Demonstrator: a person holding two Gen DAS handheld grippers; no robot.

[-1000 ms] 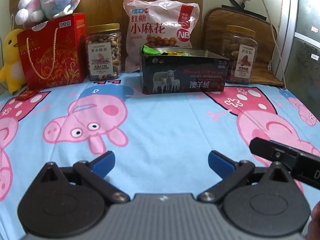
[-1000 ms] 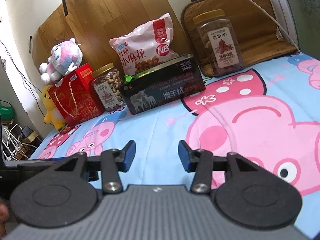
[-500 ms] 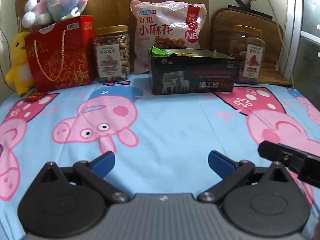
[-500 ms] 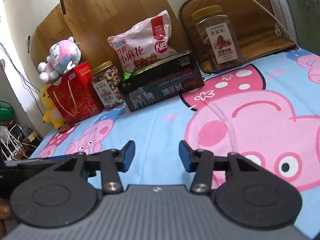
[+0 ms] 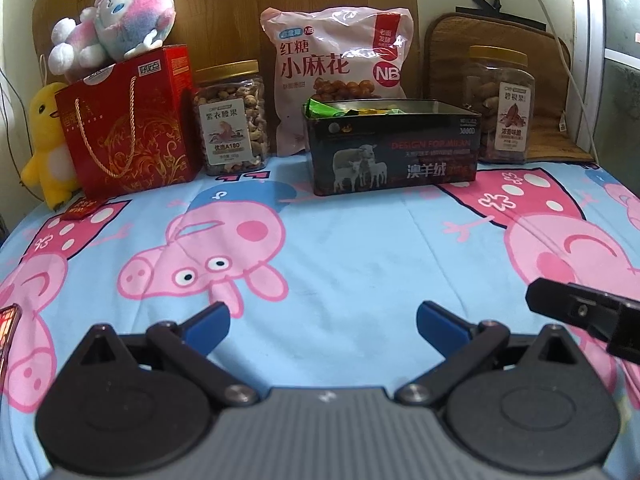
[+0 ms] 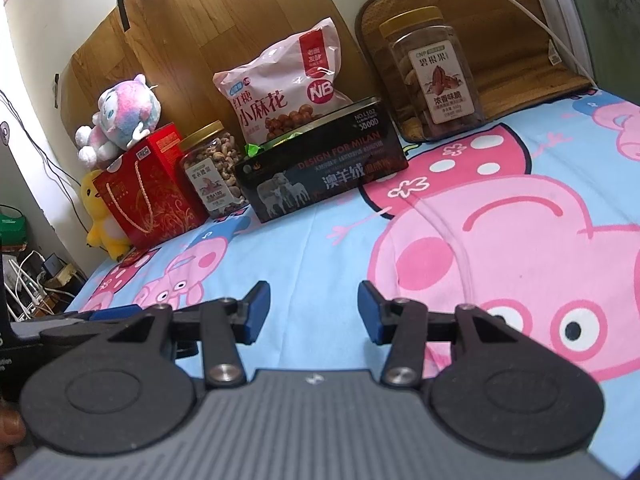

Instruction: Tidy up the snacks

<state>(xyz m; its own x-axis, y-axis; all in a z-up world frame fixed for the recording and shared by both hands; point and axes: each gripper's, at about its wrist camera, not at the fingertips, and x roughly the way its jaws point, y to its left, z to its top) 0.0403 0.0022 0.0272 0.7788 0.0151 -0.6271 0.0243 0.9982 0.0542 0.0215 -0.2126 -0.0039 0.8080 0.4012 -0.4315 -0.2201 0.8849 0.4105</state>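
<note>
while i hold both tools low over the bed, my left gripper (image 5: 323, 322) has its blue pads spread wide with nothing between them, only the cartoon pig sheet (image 5: 360, 248) below. my right gripper (image 6: 311, 309) is parted too, somewhat narrower, and just as empty; its black body pokes into the left view at the right edge. further out, at the head of the bed, the snacks stand in a row. nearest of them is the black tin (image 5: 394, 146), lid off, with green and yellow wrappers showing above its rim. just behind it leans the pink snack bag (image 5: 338, 60), against the wooden board (image 6: 208, 20). left of the tin stands the cashew jar (image 5: 231, 118) with a gold lid, touching or almost touching the red gift bag (image 5: 128, 120). on that bag lies a pink plush toy (image 5: 116, 20), and a yellow duck plush (image 5: 46, 140) sits beside it. right of the tin, the pecan jar (image 5: 502, 106) stands in front of a brown cushion (image 6: 500, 8).
</note>
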